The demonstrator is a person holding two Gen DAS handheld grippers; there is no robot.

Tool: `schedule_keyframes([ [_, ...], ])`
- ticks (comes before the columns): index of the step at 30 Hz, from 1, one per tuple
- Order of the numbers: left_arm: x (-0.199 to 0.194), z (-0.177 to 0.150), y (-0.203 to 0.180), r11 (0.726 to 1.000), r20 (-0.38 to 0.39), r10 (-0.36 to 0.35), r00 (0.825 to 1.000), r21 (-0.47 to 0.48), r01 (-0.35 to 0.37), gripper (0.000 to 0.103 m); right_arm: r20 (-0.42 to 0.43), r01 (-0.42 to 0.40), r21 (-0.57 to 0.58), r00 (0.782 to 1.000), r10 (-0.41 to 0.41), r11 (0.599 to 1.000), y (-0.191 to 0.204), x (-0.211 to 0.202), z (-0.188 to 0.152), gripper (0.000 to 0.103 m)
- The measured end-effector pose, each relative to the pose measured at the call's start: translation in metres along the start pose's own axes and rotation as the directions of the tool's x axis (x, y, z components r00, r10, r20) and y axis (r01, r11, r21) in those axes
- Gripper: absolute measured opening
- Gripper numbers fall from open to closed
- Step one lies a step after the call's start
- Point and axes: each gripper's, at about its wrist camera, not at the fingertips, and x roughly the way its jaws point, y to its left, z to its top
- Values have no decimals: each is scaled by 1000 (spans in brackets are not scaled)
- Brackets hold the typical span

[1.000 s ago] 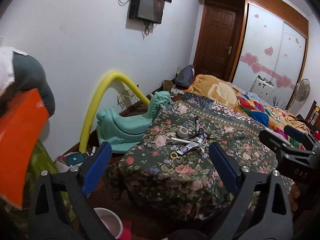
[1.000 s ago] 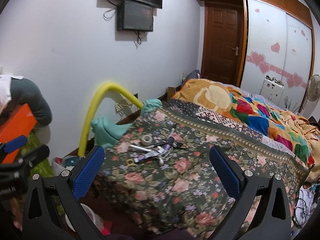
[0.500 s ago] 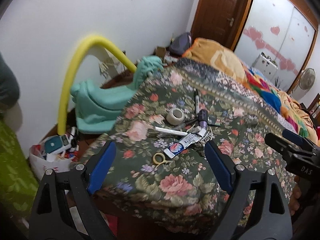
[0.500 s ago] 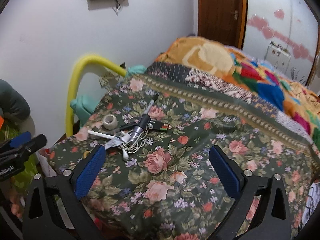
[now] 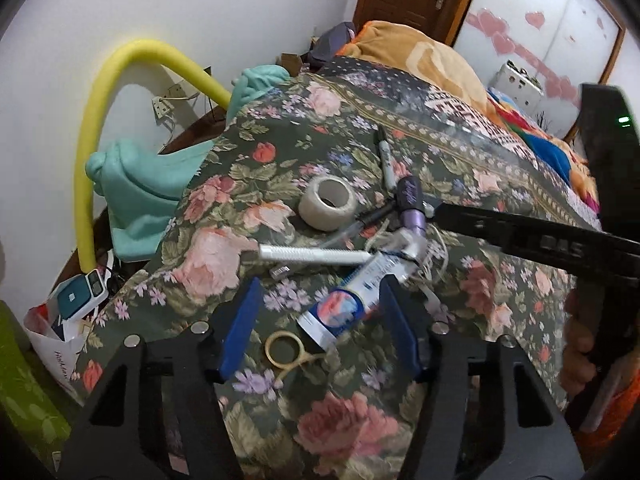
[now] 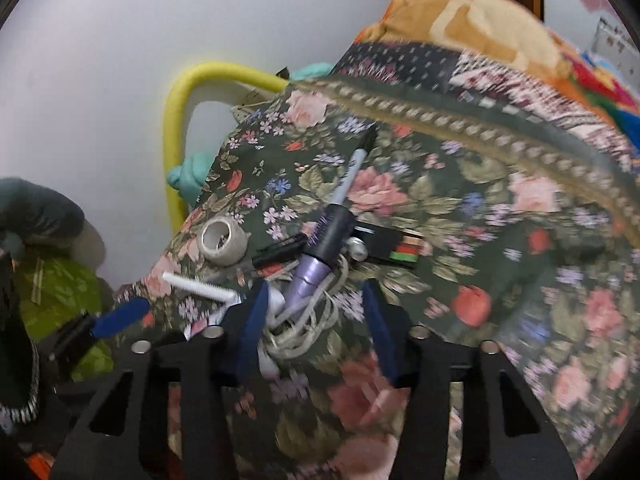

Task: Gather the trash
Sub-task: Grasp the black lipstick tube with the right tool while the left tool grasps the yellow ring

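A floral bedspread [image 5: 240,208] covers the bed beside a white wall [image 5: 120,12]. The left gripper [image 5: 320,316], jaws spread, frames a toothpaste tube [image 5: 352,300]; the bed's edge drops off left of them. Only the right view shows the right gripper [image 6: 312,320], jaws released, around tangled earphones [image 6: 304,320].

Soft, even indoor light, strong fisheye bending with dark vignetted corners, and motion blur smearing the right view.
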Motion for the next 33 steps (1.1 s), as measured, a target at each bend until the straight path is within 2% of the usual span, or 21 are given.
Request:
schedule_keyframes([
  [5, 5, 2, 15, 1000, -5, 11, 1000, -24, -11, 58, -35, -31, 66, 999, 33, 997, -9, 27, 15, 31],
  [8, 5, -1, 21, 999, -22, 18, 1000, -34, -19, 54, -55, -47, 108, 997, 53, 993, -15, 42, 20, 25],
  [12, 0, -11, 25, 999, -36, 12, 999, -33, -13, 54, -41, -56, 108, 997, 60, 993, -13, 44, 22, 25],
  [19, 3, -29, 17, 999, -89, 38, 995, 21, -36, 52, 87, -3, 21, 996, 2, 1000, 4, -1, 25, 23],
  [23, 10, -32, 12, 999, -115, 36, 993, 34, -33, 39, 145, 24, -9, 989, -23, 1000, 7, -28, 28, 23],
  [26, 16, -32, 12, 998, -120, 53, 991, 33, -50, 28, 162, 33, -16, 986, -29, 999, 7, -40, 25, 23],
  [33, 3, -33, 10, 999, -102, 50, 994, 25, -48, 28, 159, 51, -23, 986, -47, 998, 5, -58, 13, 23],
])
